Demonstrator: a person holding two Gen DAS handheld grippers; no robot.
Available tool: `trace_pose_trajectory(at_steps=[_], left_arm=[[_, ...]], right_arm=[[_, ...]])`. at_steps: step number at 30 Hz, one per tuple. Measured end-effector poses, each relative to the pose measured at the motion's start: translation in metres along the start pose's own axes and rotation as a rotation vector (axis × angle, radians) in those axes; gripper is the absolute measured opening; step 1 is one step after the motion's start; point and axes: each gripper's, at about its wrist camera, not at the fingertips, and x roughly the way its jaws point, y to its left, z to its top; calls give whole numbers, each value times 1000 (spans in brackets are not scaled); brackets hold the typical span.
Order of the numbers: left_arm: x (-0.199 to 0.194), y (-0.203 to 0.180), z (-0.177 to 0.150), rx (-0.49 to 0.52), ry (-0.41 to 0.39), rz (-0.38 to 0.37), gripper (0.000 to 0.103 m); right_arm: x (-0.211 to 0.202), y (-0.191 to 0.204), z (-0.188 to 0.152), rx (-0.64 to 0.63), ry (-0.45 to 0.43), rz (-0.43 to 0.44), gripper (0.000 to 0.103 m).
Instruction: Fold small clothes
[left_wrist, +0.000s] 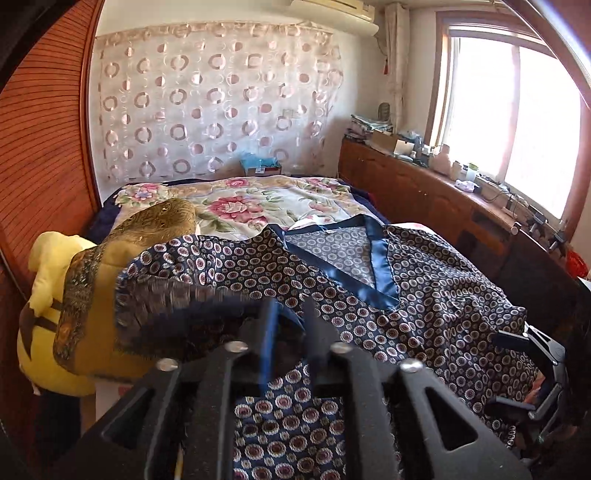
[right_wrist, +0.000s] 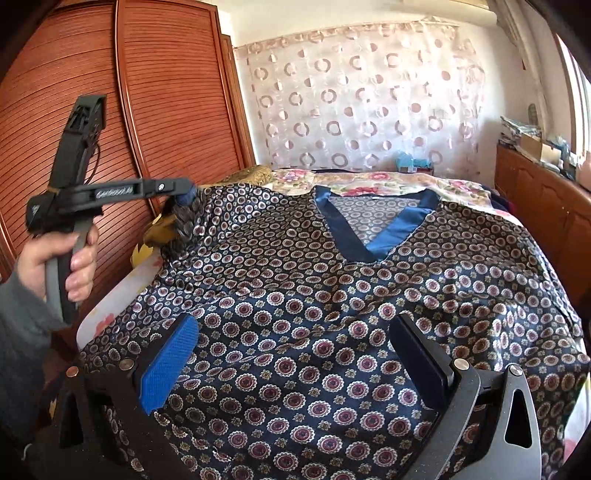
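A dark blue top (right_wrist: 332, 295) with a ring-and-flower print and a satin V-neck (right_wrist: 373, 225) lies spread on the bed. In the right wrist view a hand (right_wrist: 55, 266) holds my left gripper (right_wrist: 186, 195), which is shut on the top's left sleeve (right_wrist: 184, 221) and lifts it off the bed. The left wrist view shows the blurred sleeve (left_wrist: 192, 288) draped over my left gripper (left_wrist: 290, 325), with fabric between the narrow fingers. My right gripper (right_wrist: 295, 354) stands wide open low over the top's hem, nothing between its pads. It also shows at the edge as the right gripper (left_wrist: 543, 373).
A floral blanket (left_wrist: 236, 203) covers the bed behind the top. A yellow plush toy (left_wrist: 48, 295) and a gold patterned cloth (left_wrist: 110, 258) sit at the bed's left. Wooden wardrobe doors (right_wrist: 147, 110) stand left; a cluttered wooden cabinet (left_wrist: 424, 184) runs under the window at the right.
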Motion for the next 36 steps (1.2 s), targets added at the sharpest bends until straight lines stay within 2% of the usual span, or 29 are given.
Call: trace_pose_trajectory(at_steps=[3,4,5,7,9,11,16,19,24,26,29,36], left_arm=[[-15,3,-4,-17,-19,6,22],[-20,4,-4,-19,-22,11,27],[-27,4,-6,-19,-35,19,38],[-39,4,-9,-12,-60,41,39],[-46,6,-14,-8,-67,65,47],[-51,8,-17,-9,-77,100,66],[-60,22,-20,-40,-108,127,79],[-64,33,-22,-60,-102,175,79],[-75,48,-31,-72,-93,204,79],[-79,54,-36,-81,-91,216,79],[-83,60,-41,-97,-93,220,79],[-88,72,-46,-91,-79,227,79]], right_arm=[[2,3,1,0,-7,5,103],[2,5,1,1,-7,7,103],[5,7,1,0,-6,9,103],[7,3,1,-7,-2,13,103],[10,5,3,-21,2,14,103],[13,6,8,-34,5,21,103],[28,11,30,-98,3,41,102],[47,11,47,-130,15,54,101],[90,8,75,-124,52,115,96],[111,11,86,-121,71,150,90],[151,24,100,-130,133,207,80],[218,70,119,-253,175,252,76]])
